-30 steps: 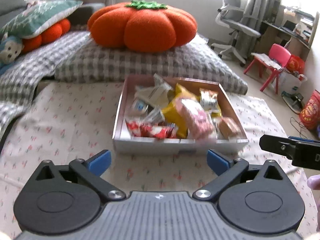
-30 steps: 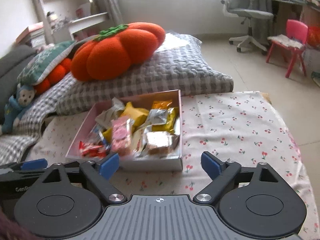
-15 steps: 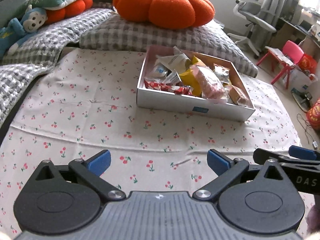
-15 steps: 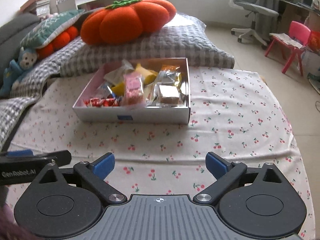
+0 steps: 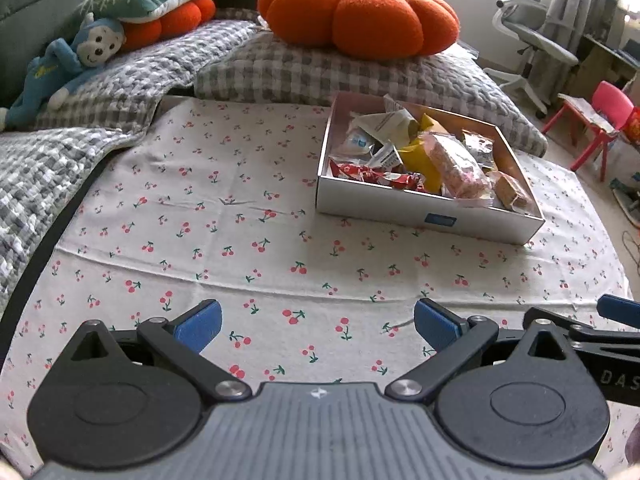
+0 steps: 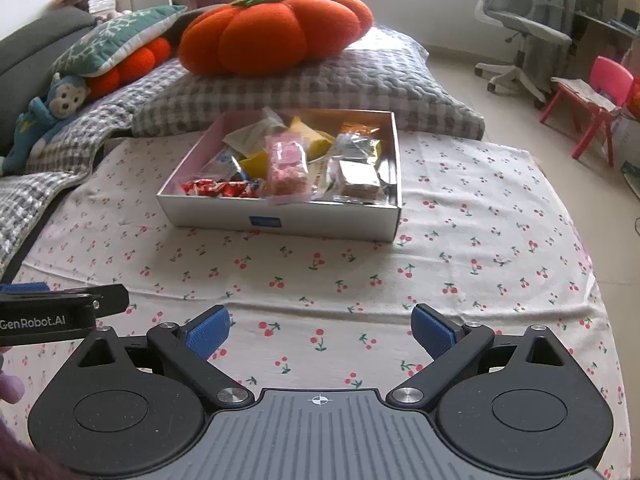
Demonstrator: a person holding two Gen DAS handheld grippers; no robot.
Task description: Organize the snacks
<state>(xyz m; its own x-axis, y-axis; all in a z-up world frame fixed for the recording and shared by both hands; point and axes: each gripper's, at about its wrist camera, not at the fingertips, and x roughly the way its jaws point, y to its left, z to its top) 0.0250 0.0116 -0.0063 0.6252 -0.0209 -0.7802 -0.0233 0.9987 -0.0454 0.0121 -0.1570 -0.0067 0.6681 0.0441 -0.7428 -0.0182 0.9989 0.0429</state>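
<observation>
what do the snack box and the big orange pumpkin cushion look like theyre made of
Snack box: looks like thin cardboard with a smooth white matte finish, judging by its crisp folded corners and thin walls. Pumpkin cushion: looks like plush fabric over soft stuffing, given its fuzzy surface, puffed lobes and felt-like green top.

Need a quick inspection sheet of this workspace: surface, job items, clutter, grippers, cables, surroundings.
Surface: cherry-print cloth, creased, spread flat.
Job's things: white box standing on the cloth, filled with a loose heap of snacks: pink packet, red wrappers, yellow packet, brown bar.
Clutter: nothing seen on the cloth outside the box.
Grippers: left gripper and right gripper both open, nothing between the pads, hovering over the cloth short of the box.
Cables: some on the floor at the far right edge.
Surroundings: pumpkin cushion on a checked pillow, blue monkey toy, office chair, pink chair.
</observation>
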